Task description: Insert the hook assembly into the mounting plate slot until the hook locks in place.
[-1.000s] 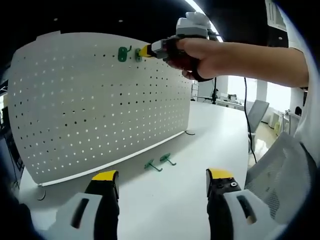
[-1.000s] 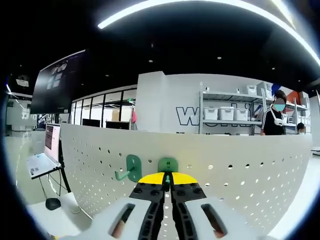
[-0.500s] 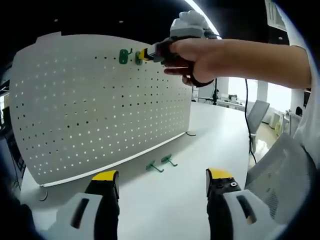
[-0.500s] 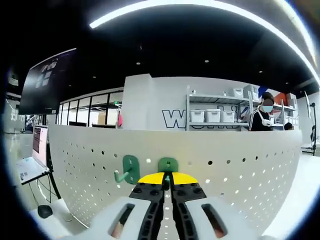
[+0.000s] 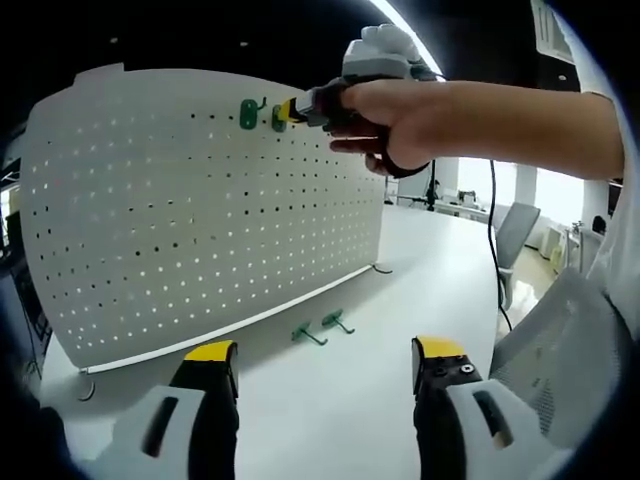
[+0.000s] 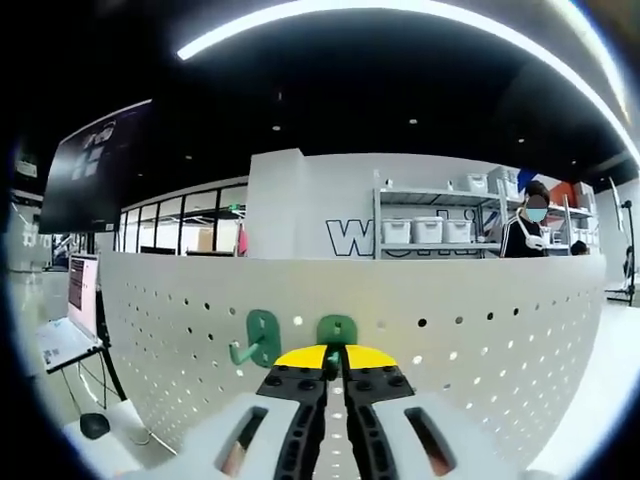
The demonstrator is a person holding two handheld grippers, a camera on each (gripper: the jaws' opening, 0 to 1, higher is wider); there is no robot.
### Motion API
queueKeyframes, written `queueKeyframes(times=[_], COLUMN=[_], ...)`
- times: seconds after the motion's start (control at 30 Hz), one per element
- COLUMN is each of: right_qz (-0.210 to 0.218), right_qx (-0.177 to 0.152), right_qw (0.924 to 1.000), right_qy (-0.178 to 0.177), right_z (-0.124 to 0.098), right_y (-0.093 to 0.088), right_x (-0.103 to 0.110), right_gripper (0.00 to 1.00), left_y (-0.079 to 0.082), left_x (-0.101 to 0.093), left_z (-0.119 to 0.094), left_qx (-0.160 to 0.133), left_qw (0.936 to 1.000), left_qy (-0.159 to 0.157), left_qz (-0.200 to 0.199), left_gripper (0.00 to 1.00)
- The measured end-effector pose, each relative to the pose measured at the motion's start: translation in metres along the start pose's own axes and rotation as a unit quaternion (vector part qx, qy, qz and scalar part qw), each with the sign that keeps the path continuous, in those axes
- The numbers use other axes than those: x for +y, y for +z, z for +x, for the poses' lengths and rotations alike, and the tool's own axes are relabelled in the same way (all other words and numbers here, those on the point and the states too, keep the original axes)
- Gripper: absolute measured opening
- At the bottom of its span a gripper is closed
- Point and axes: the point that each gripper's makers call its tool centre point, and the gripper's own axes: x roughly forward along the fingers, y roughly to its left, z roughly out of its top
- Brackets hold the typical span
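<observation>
Against the pegboard (image 6: 480,330), right tongs (image 6: 335,357) pinch a green hook (image 6: 337,329).

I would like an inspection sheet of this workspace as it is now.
Surface: white table, pegboard standing on it.
Job's things: one green hook mounted near the top edge; a second hook held at the board beside it; two spare hooks lying on the table.
Clutter: nothing seen.
Grippers: right tool shut on the second hook; left tool open, empty.
Cables: black cable hanging.
Surroundings: shelving, laptop.
</observation>
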Motion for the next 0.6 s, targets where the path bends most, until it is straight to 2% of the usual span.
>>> queueKeyframes(times=[0.17,0.4,0.47,0.6], right_qz=[0.005,0.012,0.015,0.011], right_qx=[0.003,0.007,0.011,0.011], right_qw=[0.9999,0.9989,0.9979,0.9971], right_qy=[0.011,0.044,0.062,0.075], right_z=[-0.0005,-0.0029,-0.0031,-0.0058], right_y=[0.0,-0.0018,-0.0035,-0.0055], right_x=[0.0008,0.0032,0.006,0.005], right_gripper=[0.04,0.07,0.1,0.16], left_y=[0.0009,0.0019,0.0018,0.0019], left_x=[0.0025,0.0038,0.0038,0.0039], left_z=[0.0003,-0.0003,-0.0005,-0.0002], left_qx=[-0.001,-0.003,-0.004,-0.004], left_qw=[1.0,1.0,1.0,1.0], left_qy=[0.003,0.004,0.004,0.005], left_qz=[-0.001,0.0,-0.001,-0.001], left_gripper=[0.72,0.72,0.72,0.73])
